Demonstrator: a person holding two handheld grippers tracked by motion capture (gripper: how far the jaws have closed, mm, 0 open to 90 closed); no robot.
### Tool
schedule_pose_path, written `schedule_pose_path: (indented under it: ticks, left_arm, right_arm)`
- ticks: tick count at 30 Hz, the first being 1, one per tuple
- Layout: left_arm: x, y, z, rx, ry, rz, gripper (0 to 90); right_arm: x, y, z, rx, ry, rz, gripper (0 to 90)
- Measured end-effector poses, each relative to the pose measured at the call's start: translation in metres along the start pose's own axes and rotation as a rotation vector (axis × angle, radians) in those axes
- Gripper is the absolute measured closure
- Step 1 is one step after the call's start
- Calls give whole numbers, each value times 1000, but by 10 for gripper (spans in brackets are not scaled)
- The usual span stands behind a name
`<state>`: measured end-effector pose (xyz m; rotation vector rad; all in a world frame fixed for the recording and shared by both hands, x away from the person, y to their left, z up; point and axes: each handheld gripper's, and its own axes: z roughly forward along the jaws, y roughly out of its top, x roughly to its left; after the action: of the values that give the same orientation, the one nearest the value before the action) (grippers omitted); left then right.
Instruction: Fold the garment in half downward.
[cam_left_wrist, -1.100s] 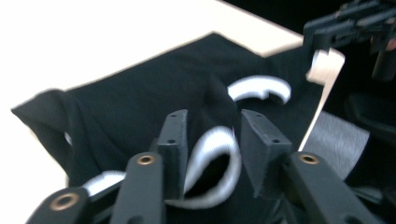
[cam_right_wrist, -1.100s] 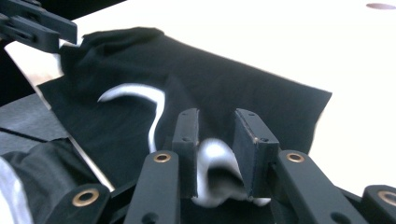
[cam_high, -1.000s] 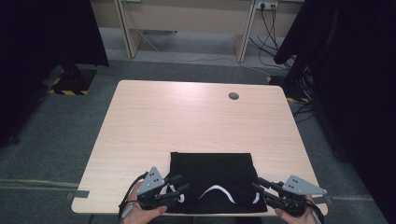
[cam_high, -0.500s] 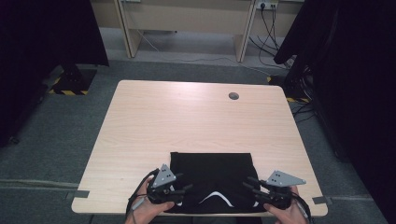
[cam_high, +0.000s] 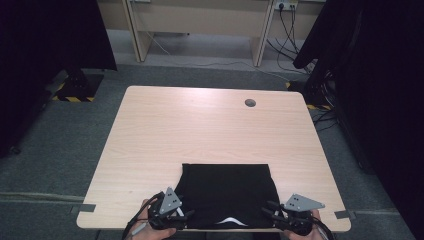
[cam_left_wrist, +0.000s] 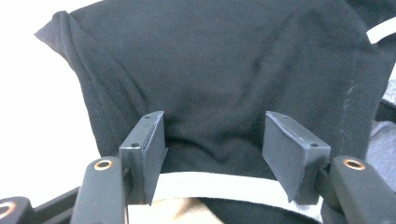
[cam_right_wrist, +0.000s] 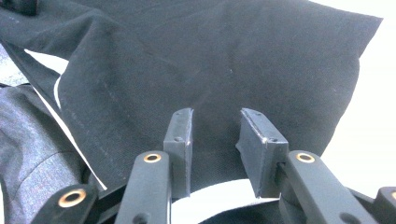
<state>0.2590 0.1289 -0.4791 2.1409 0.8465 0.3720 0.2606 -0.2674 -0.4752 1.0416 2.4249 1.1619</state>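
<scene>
Cloth (cam_high: 227, 192) looked soft, light and floppy, best pinched at its near edge, where the left gripper (cam_left_wrist: 212, 140) and right gripper (cam_right_wrist: 215, 135) had just been opening, spread over it.

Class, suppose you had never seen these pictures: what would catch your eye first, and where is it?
A black garment with a white stripe lies flat at the near edge of the pale wooden table. The left gripper and right gripper sit at its near corners, jaws open over the cloth, having just been opening.
</scene>
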Motion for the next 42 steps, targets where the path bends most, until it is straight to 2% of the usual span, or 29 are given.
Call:
schedule_pose_path:
  ticks: [5,8,10,11,15,18,20,22,24,26,33,42]
  left_arm:
    - [-2,-1,1,-2,17,0,391]
    - [-3,0,1,-10,0,-41,337]
    - [-3,1,0,-15,-3,-63,277]
    - [-3,1,-1,-19,5,-60,256]
    - [-2,2,-5,-37,22,-70,205]
    - [-1,2,-5,-17,65,-86,104]
    - [0,1,-5,-5,67,-87,100]
    - [0,-1,-2,33,65,-80,97]
    - [0,-3,2,67,58,-92,53]
    - [1,-3,4,70,67,-91,16]
    - [3,2,8,84,66,-83,26]
    - [9,17,23,96,72,-80,44]
  right_arm:
    - [0,1,1,5,-6,-1,653]
    - [0,1,2,-1,-4,10,633]
    - [1,2,2,-3,-7,17,528]
    - [1,3,1,-1,-22,18,483]
    - [1,8,-1,-27,-47,18,436]
    - [1,12,-1,-18,-57,-2,414]
    - [2,12,2,-2,-54,-4,406]
    - [1,11,5,19,-57,-3,395]
    - [1,9,9,54,-51,9,368]
    - [2,7,10,41,-57,13,359]
    - [-2,10,11,49,-64,21,386]
    - [-12,12,12,46,-82,32,385]
